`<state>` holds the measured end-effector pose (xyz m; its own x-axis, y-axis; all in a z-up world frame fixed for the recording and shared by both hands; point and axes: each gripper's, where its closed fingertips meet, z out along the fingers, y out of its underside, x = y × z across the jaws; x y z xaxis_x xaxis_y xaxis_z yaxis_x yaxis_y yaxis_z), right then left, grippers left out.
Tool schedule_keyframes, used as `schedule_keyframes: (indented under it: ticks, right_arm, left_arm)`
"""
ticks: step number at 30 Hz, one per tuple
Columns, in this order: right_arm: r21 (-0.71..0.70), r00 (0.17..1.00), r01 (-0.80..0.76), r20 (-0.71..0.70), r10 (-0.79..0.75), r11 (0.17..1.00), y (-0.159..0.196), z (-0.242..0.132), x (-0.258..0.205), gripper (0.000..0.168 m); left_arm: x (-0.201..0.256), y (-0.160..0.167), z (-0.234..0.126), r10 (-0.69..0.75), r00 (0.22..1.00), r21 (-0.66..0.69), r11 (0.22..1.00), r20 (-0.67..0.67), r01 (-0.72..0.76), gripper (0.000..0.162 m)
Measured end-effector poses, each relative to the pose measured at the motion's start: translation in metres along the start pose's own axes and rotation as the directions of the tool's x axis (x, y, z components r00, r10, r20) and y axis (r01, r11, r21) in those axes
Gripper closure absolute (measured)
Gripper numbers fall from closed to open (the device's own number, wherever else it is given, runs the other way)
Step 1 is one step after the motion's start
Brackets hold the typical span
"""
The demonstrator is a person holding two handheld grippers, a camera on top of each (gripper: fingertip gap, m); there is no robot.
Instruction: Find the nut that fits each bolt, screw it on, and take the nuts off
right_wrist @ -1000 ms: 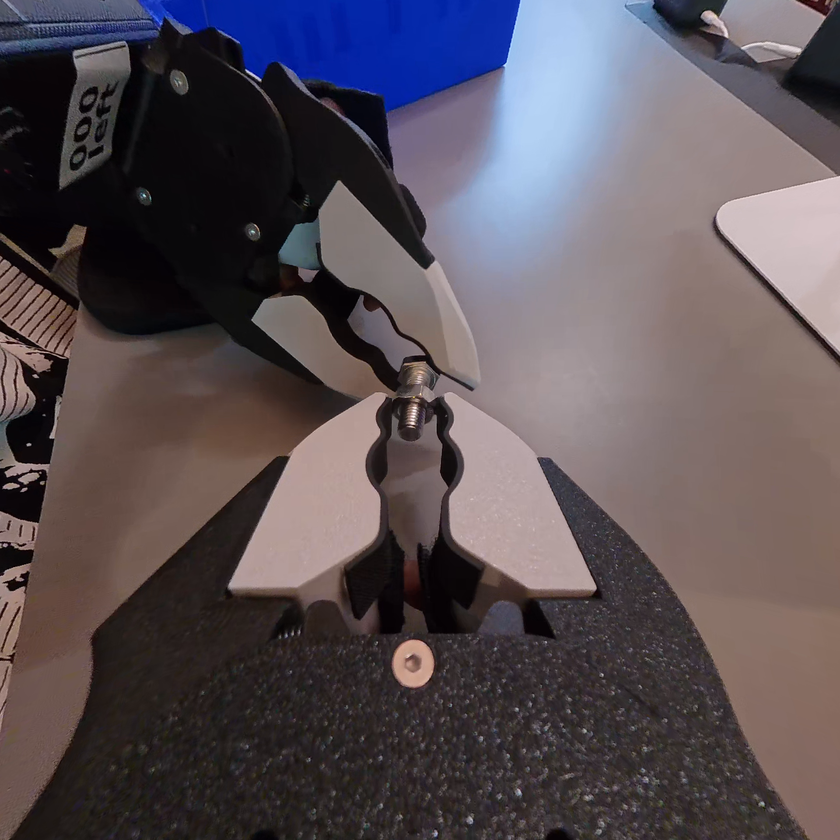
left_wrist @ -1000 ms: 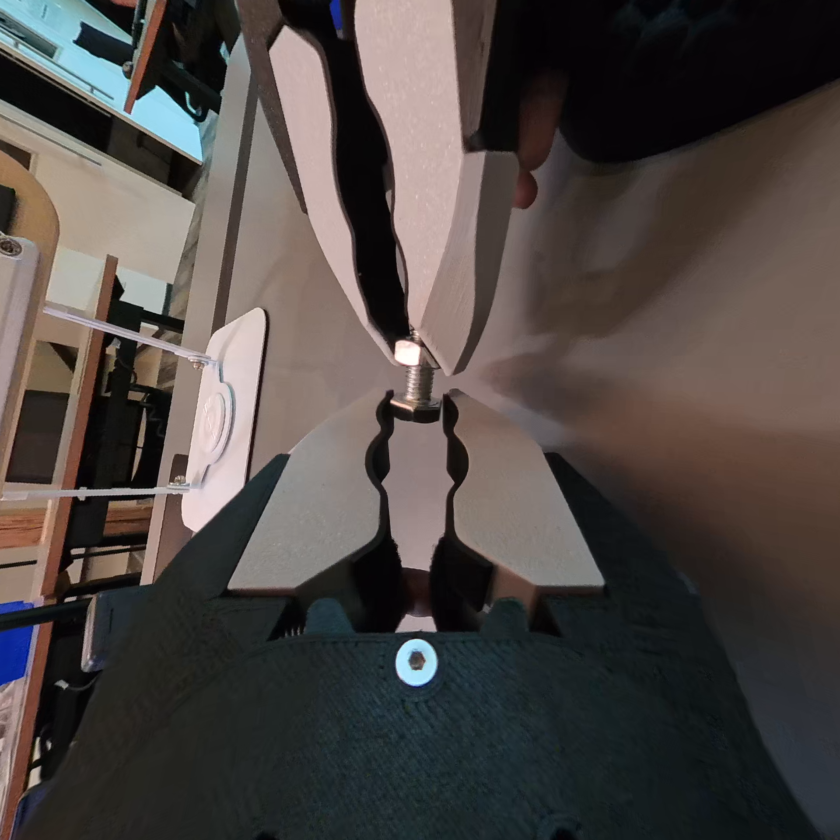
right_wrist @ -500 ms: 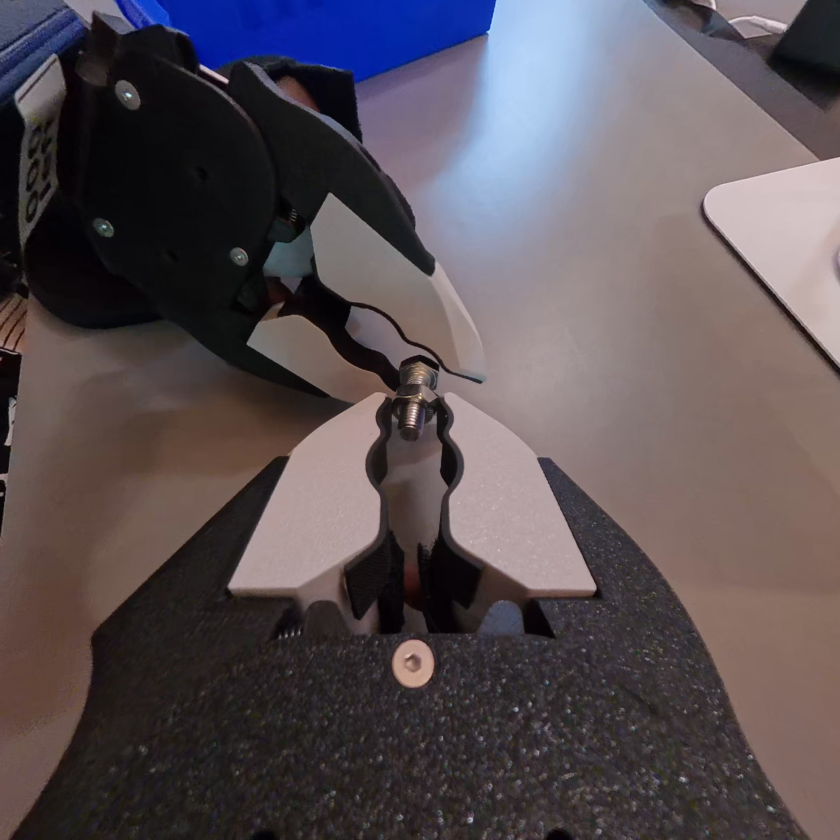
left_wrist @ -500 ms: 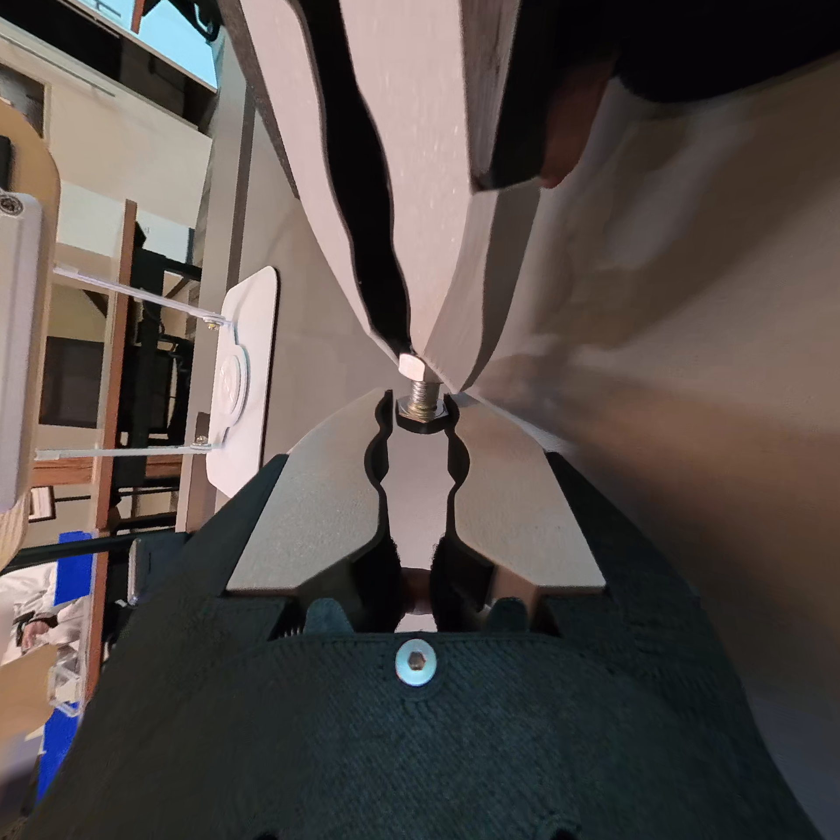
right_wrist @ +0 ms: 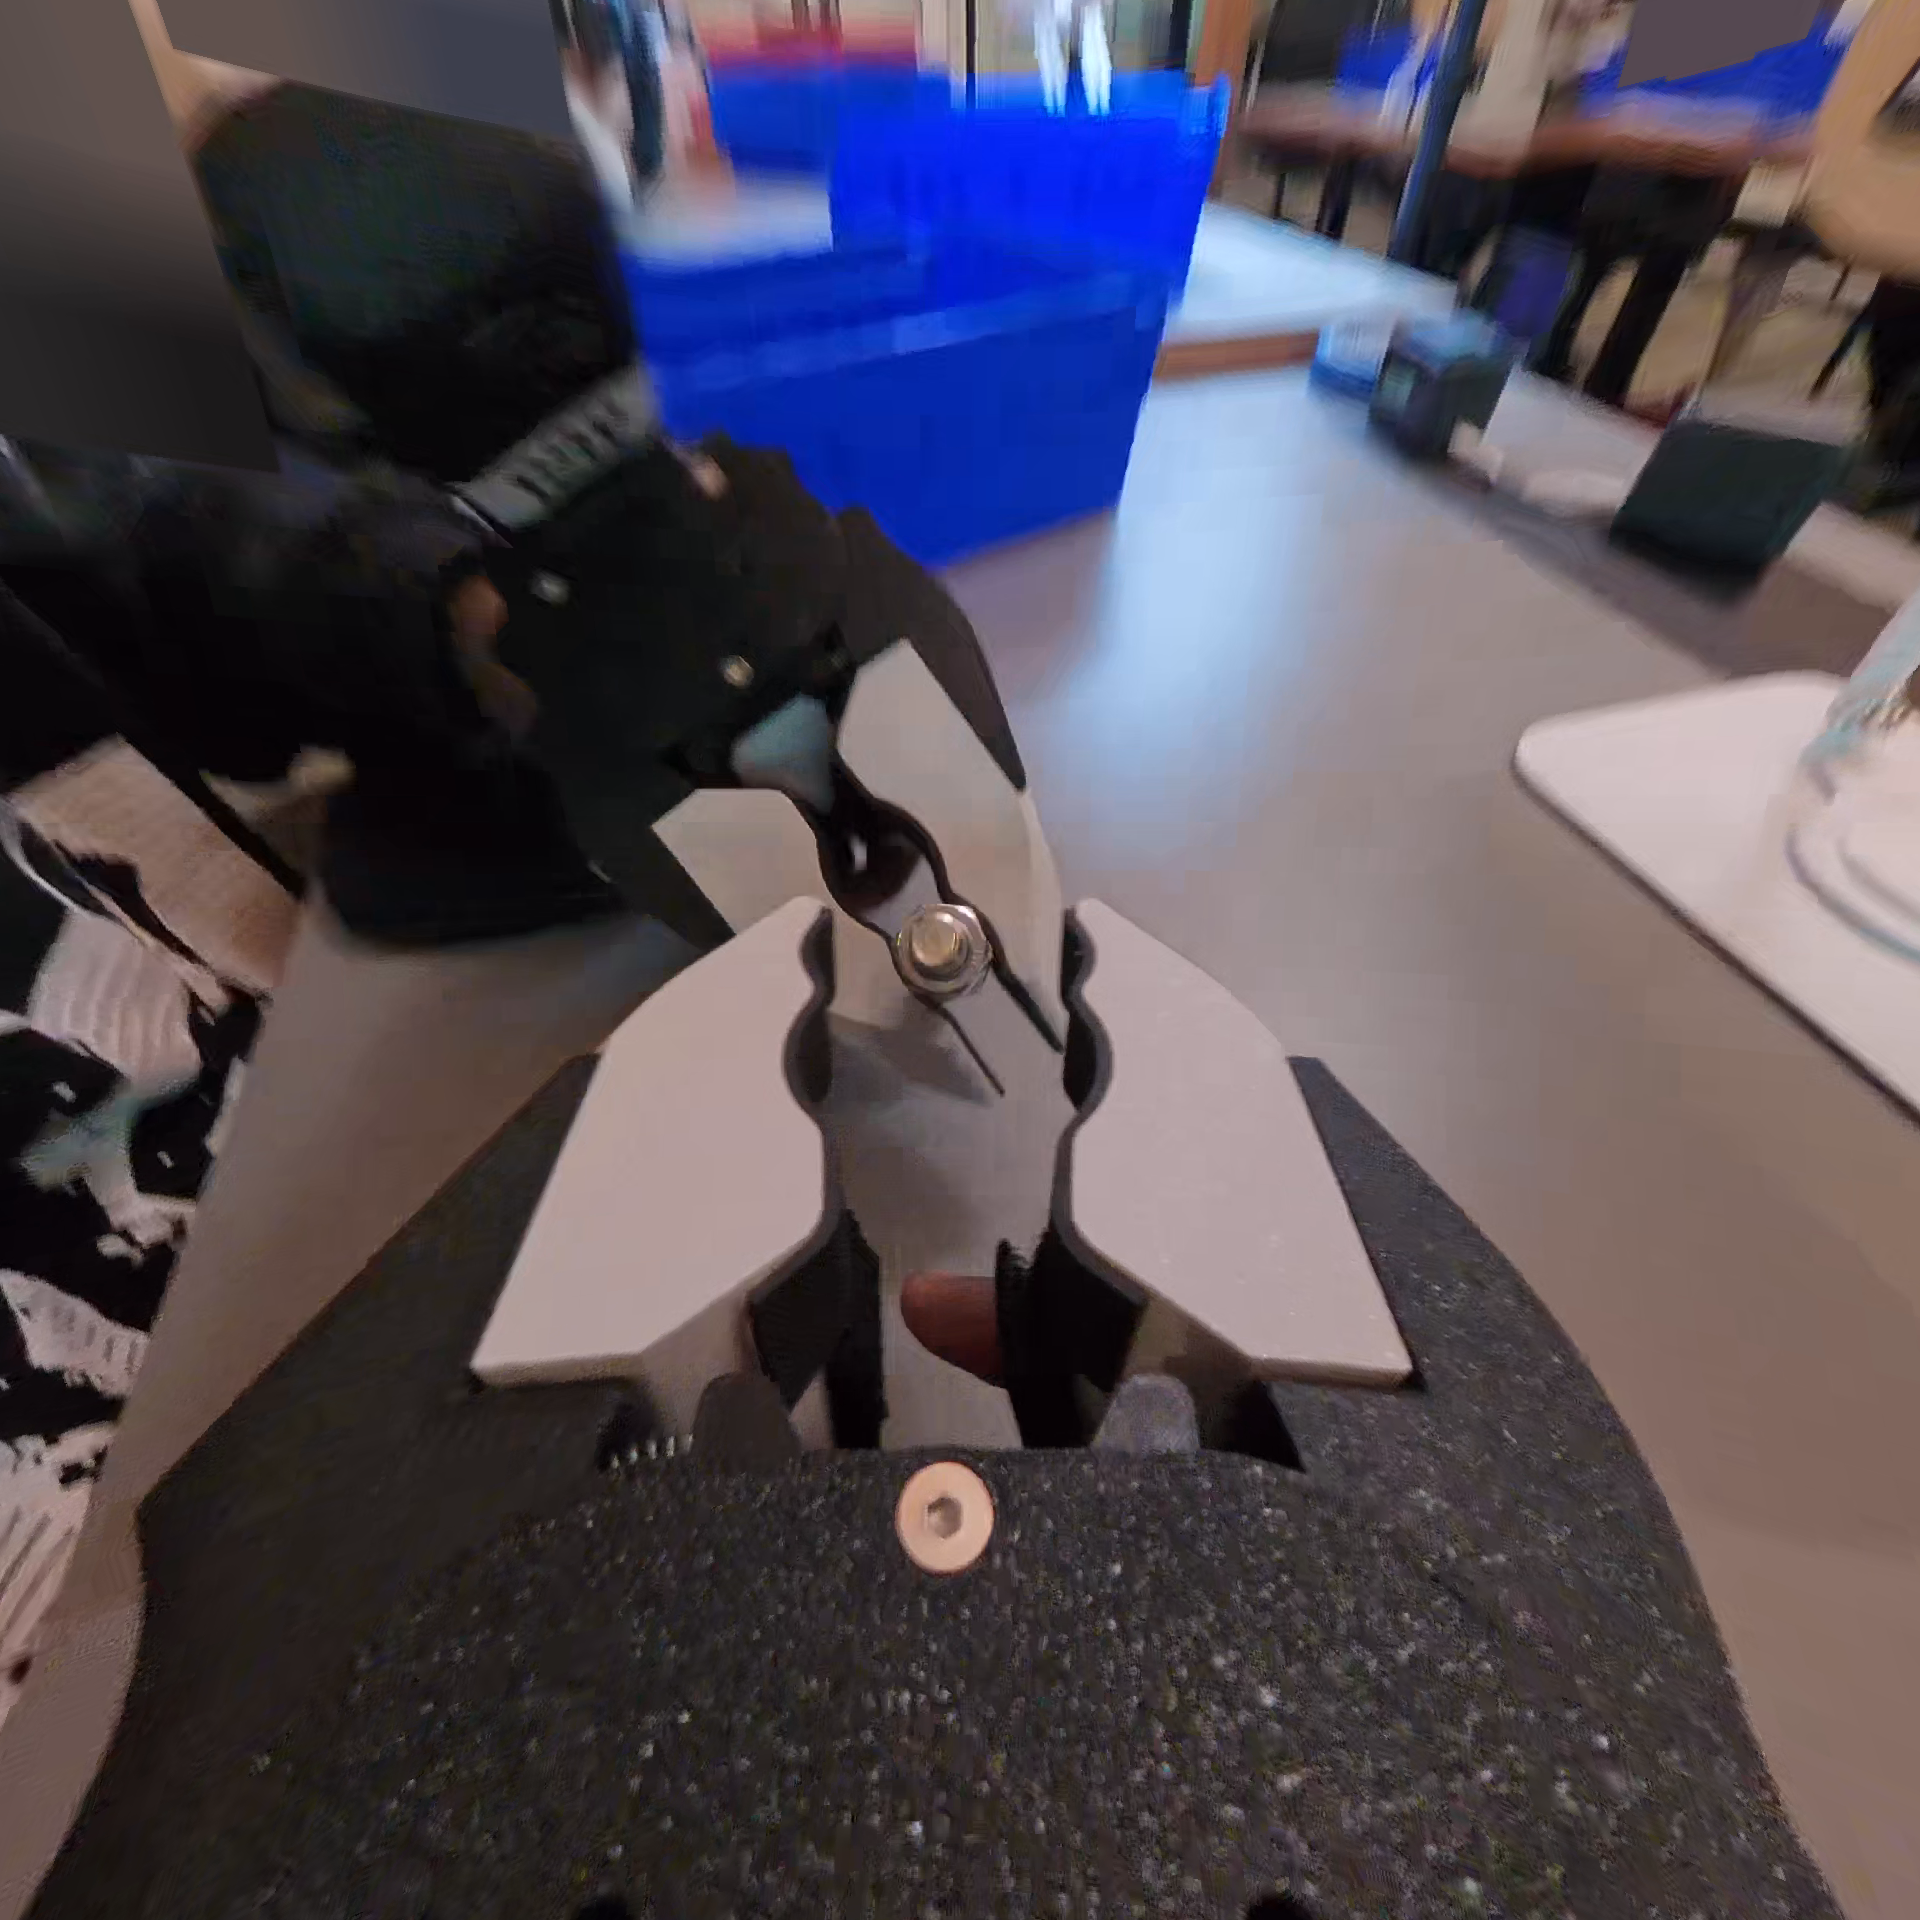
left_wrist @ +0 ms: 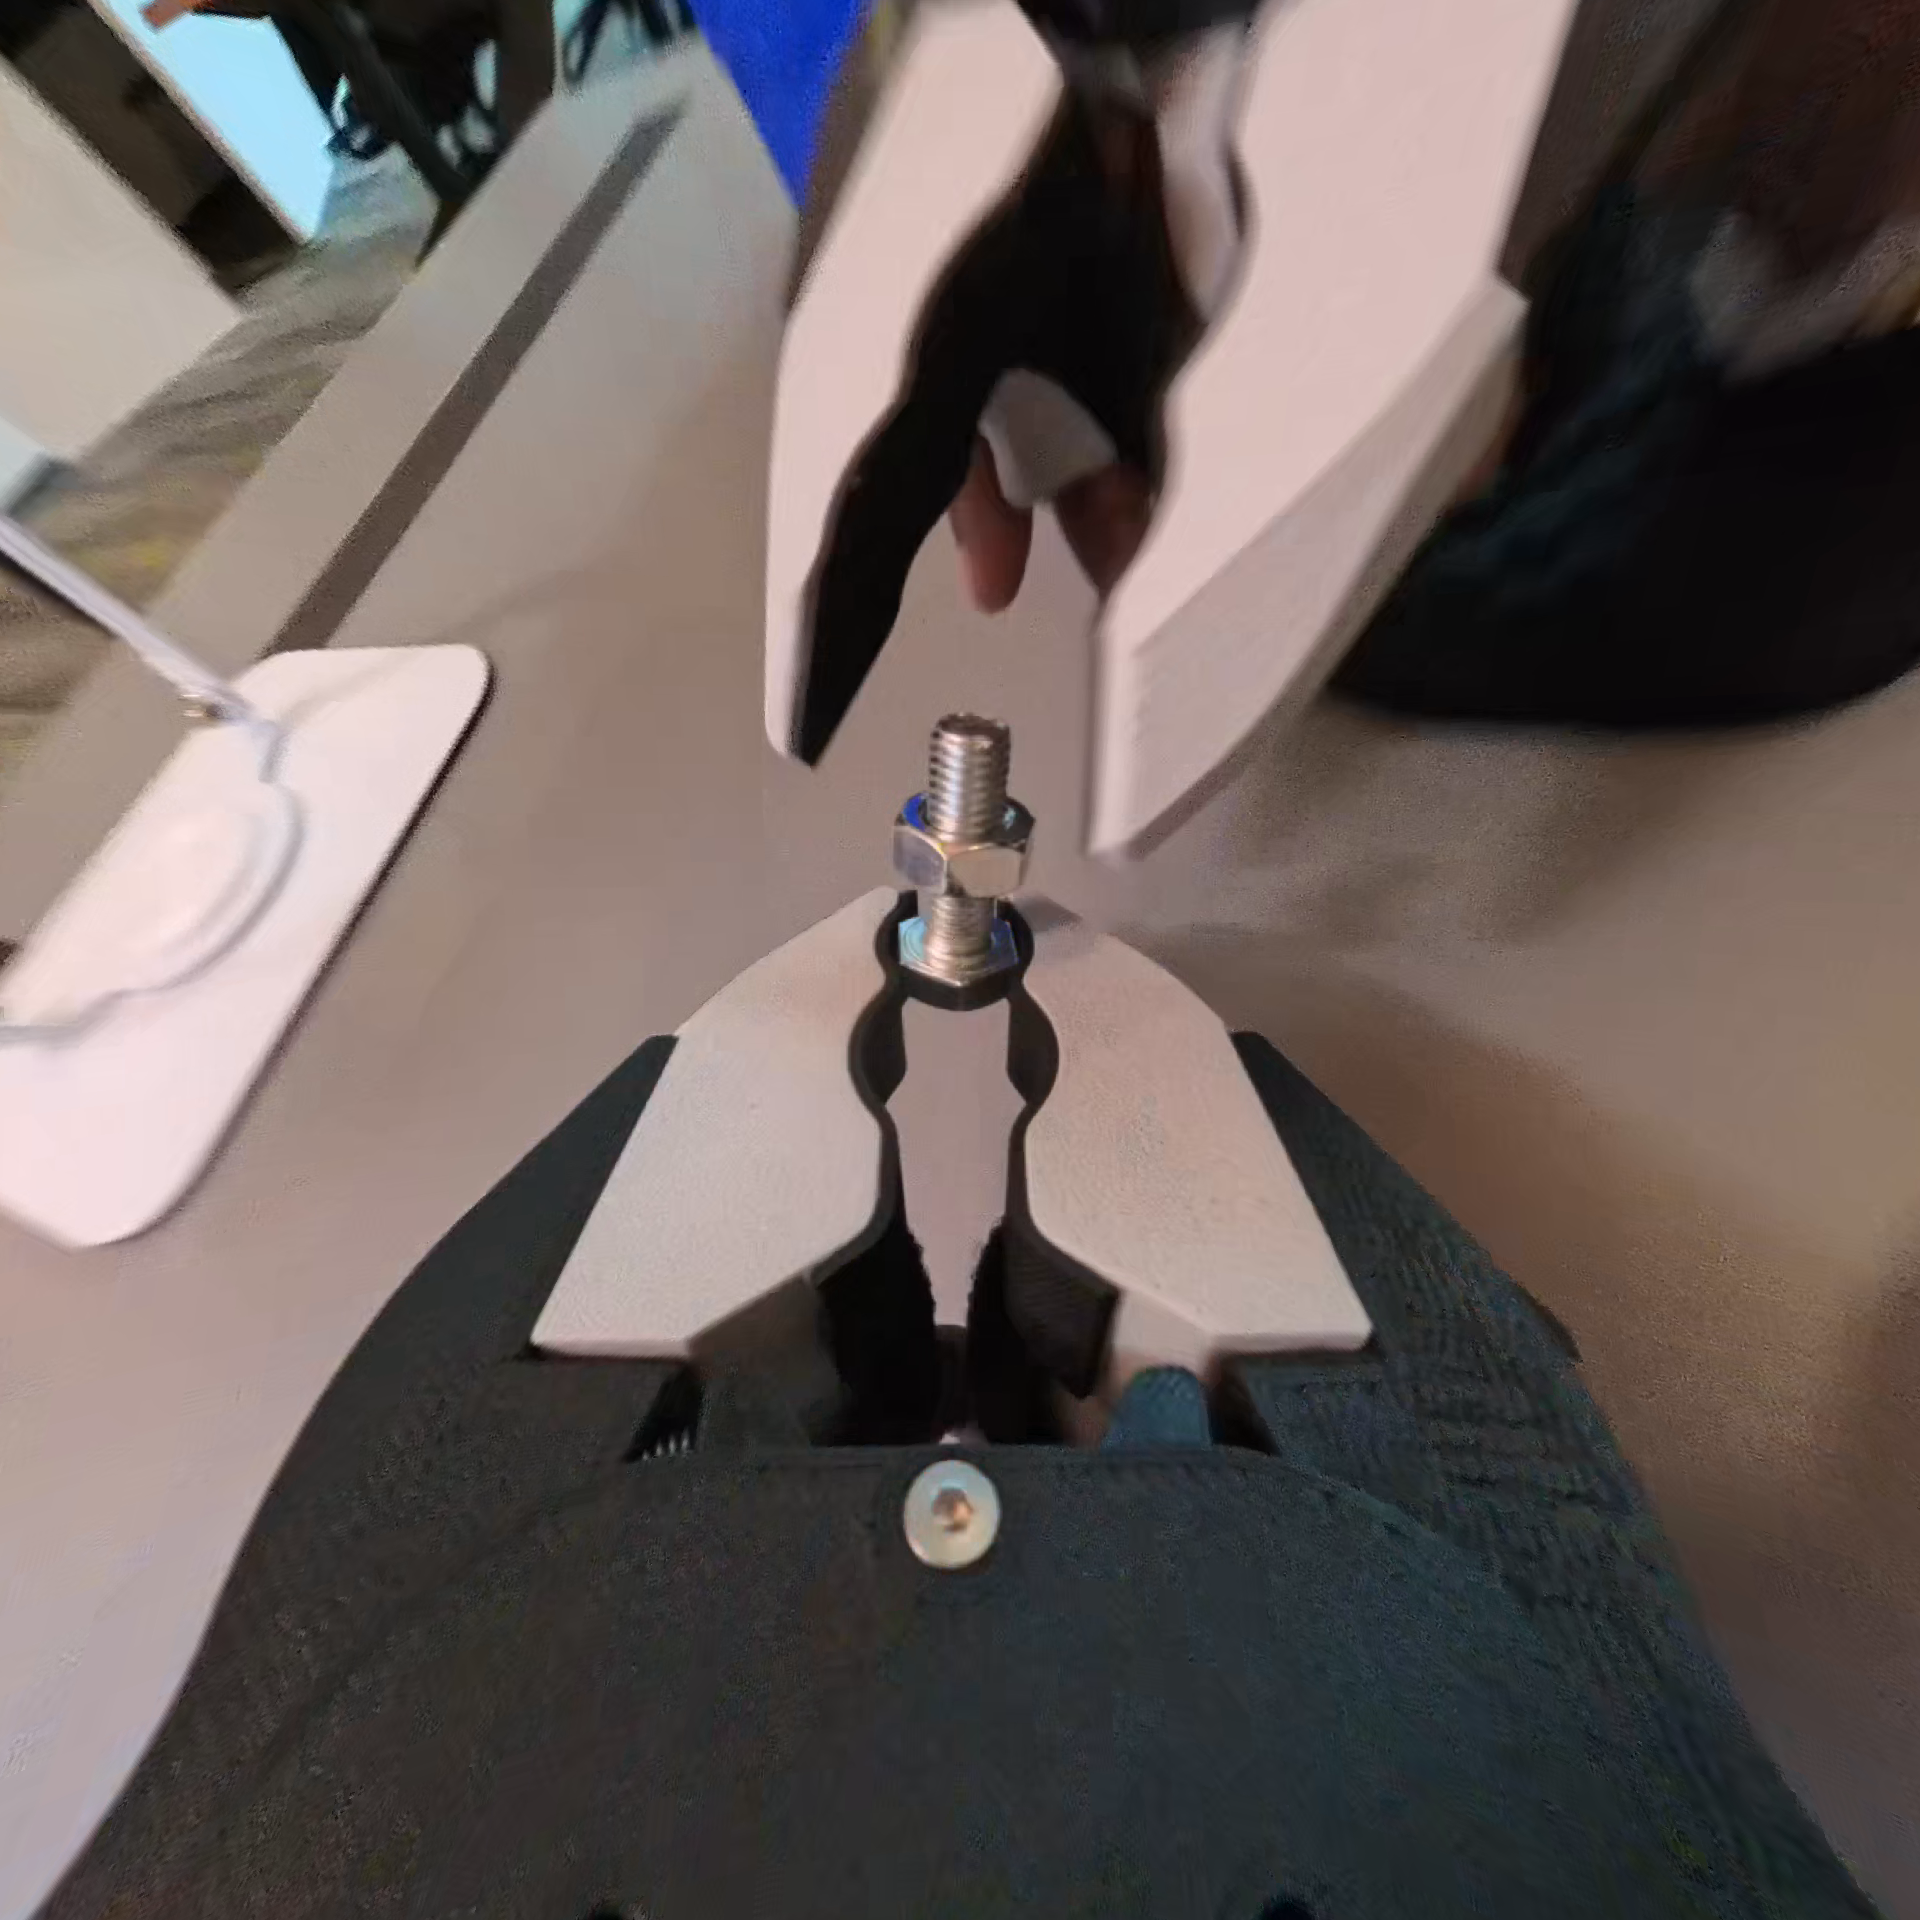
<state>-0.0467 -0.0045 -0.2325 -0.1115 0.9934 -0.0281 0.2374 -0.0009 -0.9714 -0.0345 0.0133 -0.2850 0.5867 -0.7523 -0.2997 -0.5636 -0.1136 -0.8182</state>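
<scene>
On my left I see the white plate [left_wrist: 223,904] lying flat on the grey table [left_wrist: 623,582], well apart from the work. Moving toward the middle, my left gripper [left_wrist: 956,951] has its two fingertips pressed onto the hexagonal head of the bolt [left_wrist: 961,805], pinching it at the very tips. The bolt's long axis runs straight on from the fingers, threaded end pointing away from my left camera toward the other tool, and the nut [left_wrist: 964,850] sits partway along the shank, with bare thread showing on both sides of it. Farther right and beyond, my right gripper [left_wrist: 945,727] hangs over the free end of the bolt with its fingers spread wide, touching neither bolt nor nut; it is blurred. From my right camera the bolt [right_wrist: 940,951] points almost straight at the lens, end-on between the spread white fingers [right_wrist: 686,1153], and the left gripper [right_wrist: 961,956] reaches in from the left, angled downward, a gloved hand [right_wrist: 416,623] behind it.
</scene>
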Motion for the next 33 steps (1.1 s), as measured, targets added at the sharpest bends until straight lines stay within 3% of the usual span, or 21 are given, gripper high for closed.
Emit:
schedule_keyframes:
  ticks: [3,5,9,16,20,23,25,27,31,33]
  right_arm:
    - [0.189,0.998,-0.063,0.027,0.059,0.98,-0.025,-0.006,-0.001,0.104]
    - [0.221,0.997,-0.077,0.023,0.074,0.972,-0.029,-0.003,0.0,0.095]
    - [0.241,0.991,-0.129,0.066,0.116,0.962,-0.031,0.004,-0.006,0.101]
    - [0.222,0.989,-0.142,0.076,0.128,0.965,-0.029,0.005,-0.006,0.114]
    - [0.258,0.987,-0.144,0.107,0.12,0.955,-0.035,-0.005,-0.007,0.131]
    - [0.315,0.989,-0.146,0.052,0.136,0.938,-0.041,-0.016,0.006,0.155]
    - [0.347,0.988,-0.155,0.058,0.144,0.925,-0.045,-0.021,0.007,0.16]
    - [0.362,0.983,-0.177,0.104,0.15,0.915,-0.048,-0.02,0.001,0.152]
    - [0.292,0.98,-0.176,0.146,0.138,0.94,-0.04,-0.005,-0.011,0.116]
    - [0.258,0.983,-0.151,0.141,0.118,0.954,-0.035,0.002,-0.015,0.111]
  left_arm:
    - [0.003,-0.028,-0.013,-0.253,0.948,0.188,0.939,-0.194,0.289,0.147]
    - [0.009,-0.045,-0.021,-0.337,0.879,0.262,0.863,-0.338,0.432,0.147]
    - [0.024,-0.059,-0.026,-0.391,0.765,0.279,0.766,-0.511,0.579,0.147]
    - [0.03,-0.062,-0.028,-0.36,0.762,0.291,0.769,-0.539,0.569,0.147]
    - [0.021,-0.063,-0.034,-0.368,0.76,0.312,0.75,-0.535,0.583,0.147]
    - [0.015,-0.063,-0.04,-0.37,0.759,0.332,0.735,-0.535,0.592,0.147]
    - [0.013,-0.062,-0.039,-0.37,0.767,0.333,0.74,-0.524,0.584,0.147]
    - [0.013,-0.061,-0.039,-0.366,0.772,0.331,0.747,-0.52,0.577,0.147]
    - [0.02,-0.058,-0.035,-0.342,0.793,0.315,0.782,-0.505,0.538,0.147]
    - [0.026,-0.057,-0.033,-0.325,0.799,0.307,0.798,-0.506,0.519,0.147]
